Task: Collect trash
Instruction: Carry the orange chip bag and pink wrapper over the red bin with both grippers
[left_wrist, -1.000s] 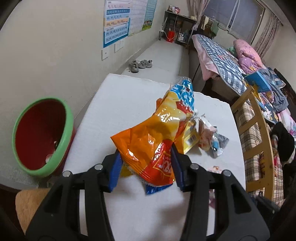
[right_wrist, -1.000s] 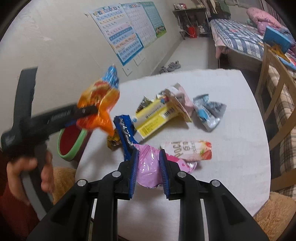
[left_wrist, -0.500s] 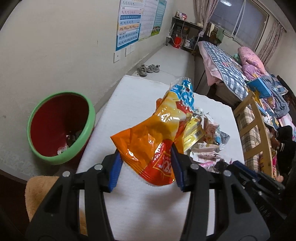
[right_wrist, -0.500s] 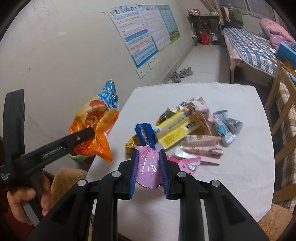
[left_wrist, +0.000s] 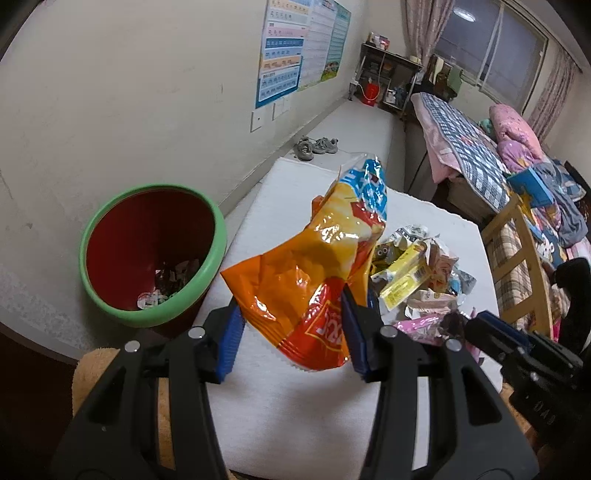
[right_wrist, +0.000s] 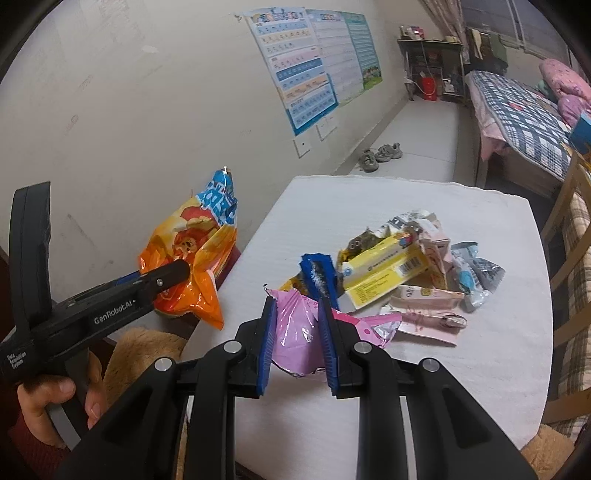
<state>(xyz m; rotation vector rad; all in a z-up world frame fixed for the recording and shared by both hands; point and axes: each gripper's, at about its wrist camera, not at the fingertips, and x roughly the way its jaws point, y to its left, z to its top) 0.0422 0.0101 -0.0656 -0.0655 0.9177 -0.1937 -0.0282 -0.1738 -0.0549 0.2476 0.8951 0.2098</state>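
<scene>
Chip bag beside bin rim

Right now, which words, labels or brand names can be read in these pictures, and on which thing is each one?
"GenRobot.AI": on the side of the left tool.
"Data Acquisition System": small print on the left tool's handle, barely legible.
Orange chip bag: red and blue logos, not legible.
Yellow box: barcode and print too small.
Wall posters: too small.

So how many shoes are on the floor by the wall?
2. Both shoes sit side by side beside the wall, beyond the table's far edge: one on the left, one on the right. Nothing seems to hide more.
</scene>
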